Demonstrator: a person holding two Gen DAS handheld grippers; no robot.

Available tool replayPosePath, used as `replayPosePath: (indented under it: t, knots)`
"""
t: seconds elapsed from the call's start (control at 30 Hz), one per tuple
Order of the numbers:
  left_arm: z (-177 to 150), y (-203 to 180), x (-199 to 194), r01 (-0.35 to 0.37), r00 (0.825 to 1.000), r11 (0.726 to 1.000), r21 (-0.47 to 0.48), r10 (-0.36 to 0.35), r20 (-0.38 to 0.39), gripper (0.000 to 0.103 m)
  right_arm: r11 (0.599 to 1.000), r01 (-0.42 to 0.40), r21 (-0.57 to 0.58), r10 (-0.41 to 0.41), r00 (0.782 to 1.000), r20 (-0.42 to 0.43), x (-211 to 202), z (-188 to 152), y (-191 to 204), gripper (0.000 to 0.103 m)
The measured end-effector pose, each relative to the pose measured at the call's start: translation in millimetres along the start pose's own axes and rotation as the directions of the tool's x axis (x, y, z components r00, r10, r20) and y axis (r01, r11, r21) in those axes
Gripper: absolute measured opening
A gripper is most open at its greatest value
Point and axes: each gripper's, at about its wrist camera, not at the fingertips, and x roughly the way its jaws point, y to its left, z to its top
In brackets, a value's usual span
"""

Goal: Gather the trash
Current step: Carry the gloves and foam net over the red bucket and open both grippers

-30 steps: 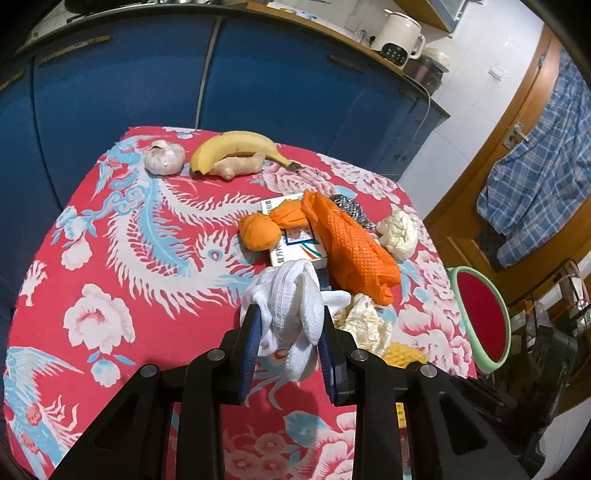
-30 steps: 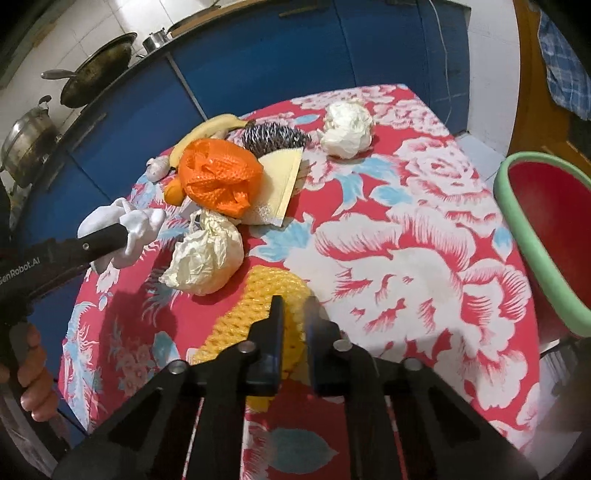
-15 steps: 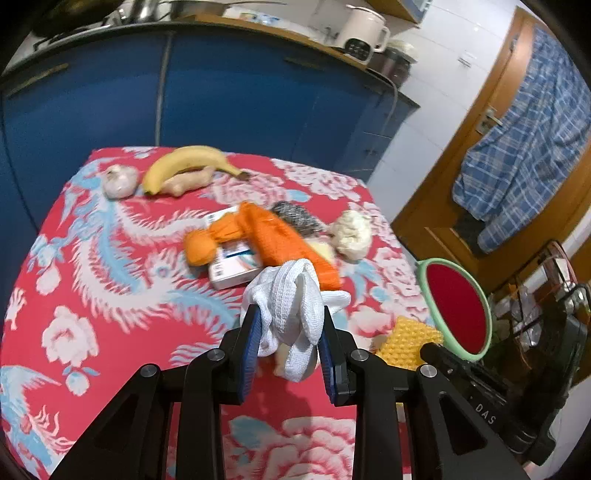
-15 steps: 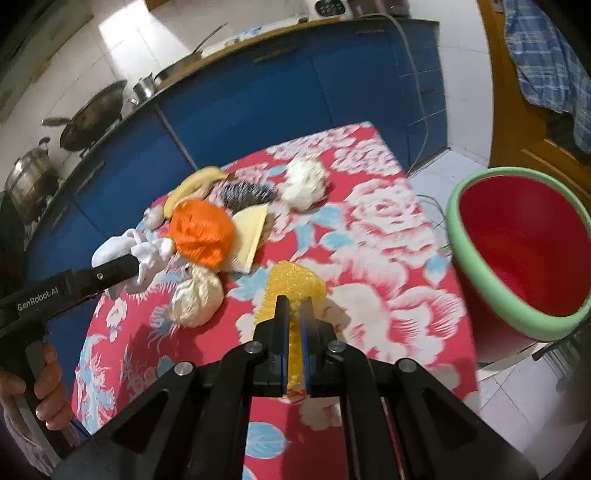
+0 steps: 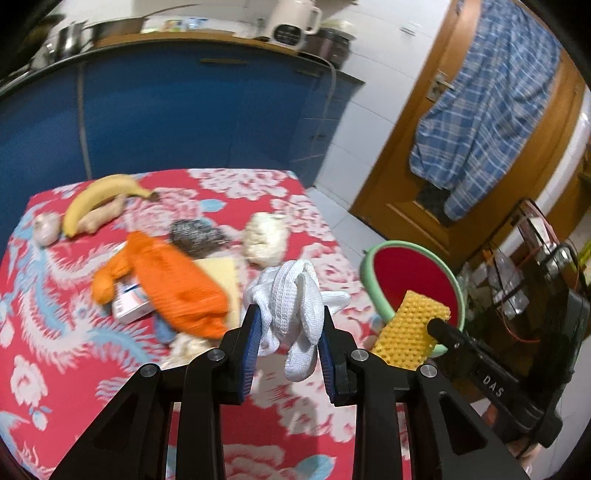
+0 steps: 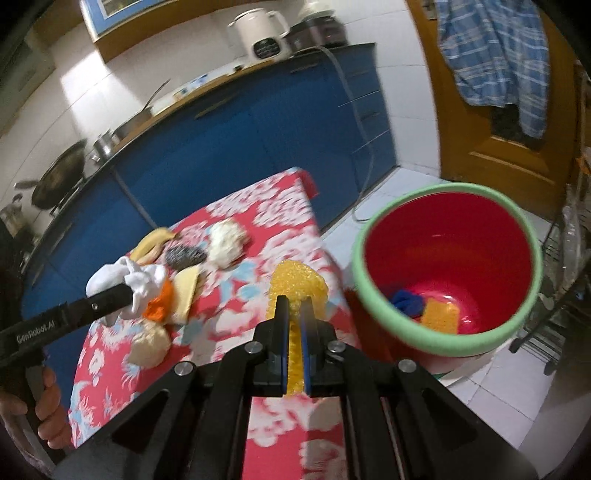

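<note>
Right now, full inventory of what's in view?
bin: 1, red with green rim, on the floor off the table's end; blue and orange scraps inside
tablecloth: 1, red floral, over the table
banana: 1, yellow, far end
ginger: 1, tan, beside banana
garlic: 1, white, far corner
scourer: 1, grey, mid-table
paper wads: 2, off-white, on table
orange netting: 1, on a small box
kettle: 1, white, counter
wok: 1, dark, counter
checked cloth: 1, blue, on door
left claw: shut on white glove
right claw: shut on yellow foam net
</note>
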Motion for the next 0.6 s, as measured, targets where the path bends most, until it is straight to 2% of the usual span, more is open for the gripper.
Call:
replayPosePath:
  t: [0.37,0.6]
  knots:
    - [15.7,-63.5,39.0,0.074,0.997,0.989,0.126,-0.069,-0.048,0.030,0.989,0.121,0.088,-0.128,0.988,0.080,-16.0,21.1,-57.7,0.008]
    - [18.5,-95.9,70.8,0.119,0.990,0.977,0.175,-0.103,-0.100,0.030,0.971,0.186,0.149,-0.199,0.977,0.077,-13.6,25.3,-96.7,0.008]
